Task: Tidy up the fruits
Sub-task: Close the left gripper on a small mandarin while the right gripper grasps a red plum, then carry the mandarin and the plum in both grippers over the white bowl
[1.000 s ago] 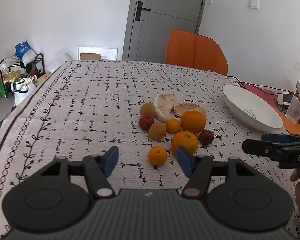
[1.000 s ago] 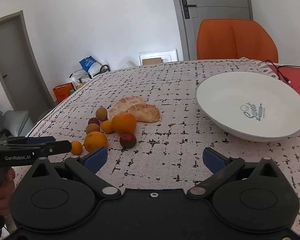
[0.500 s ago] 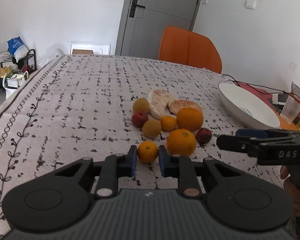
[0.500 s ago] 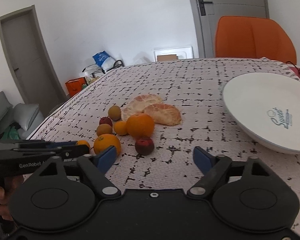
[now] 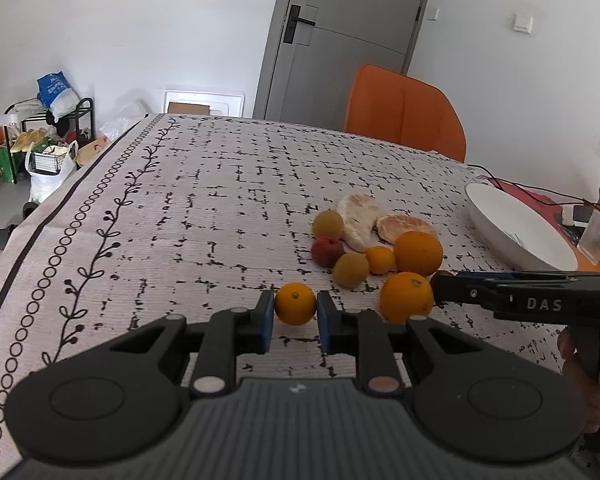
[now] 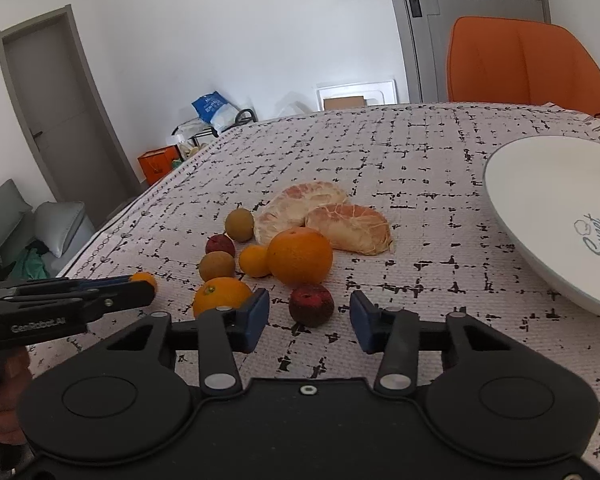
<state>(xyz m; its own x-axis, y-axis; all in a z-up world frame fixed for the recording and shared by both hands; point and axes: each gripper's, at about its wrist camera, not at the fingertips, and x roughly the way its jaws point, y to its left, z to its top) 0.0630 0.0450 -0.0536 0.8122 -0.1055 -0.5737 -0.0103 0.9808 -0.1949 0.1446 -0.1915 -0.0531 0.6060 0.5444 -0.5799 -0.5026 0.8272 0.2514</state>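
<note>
Left wrist view shows the small orange [image 5: 295,303] squeezed between the blue pads [image 5: 265,322] of the left gripper [image 5: 292,322], the jaws closed onto its two sides, at the near edge of the fruit cluster in the middle of the table [image 5: 220,184]; whether it is lifted off the tablecloth or only pinched in place I cannot tell. It is probably taken first because it lies apart from the other fruit, nearest this hand. Just to its right lies a larger orange [image 5: 406,297], and behind that a second large orange [image 5: 418,253], a little orange [image 5: 380,259], two brown round fruits [image 5: 351,269], a red fruit [image 5: 327,251] and two peeled citrus halves [image 5: 360,220], all bunched together. In the right wrist view the right gripper [image 6: 309,322] has its jaws open and spread, empty, lined up around a dark red fruit [image 6: 311,305] with neither pad touching it, seemingly ready for a second pick. The white bowl [image 6: 540,184] near the right edge of the table holds no fruit and looks like the intended destination. Inside it the script word "Sweet" is readable. The right gripper's body reads "DAS" as seen from the left camera, and the left one's body reads "GenRobot.AI" as seen from the right. An orange chair [image 5: 404,114] stands at the far edge.
</note>
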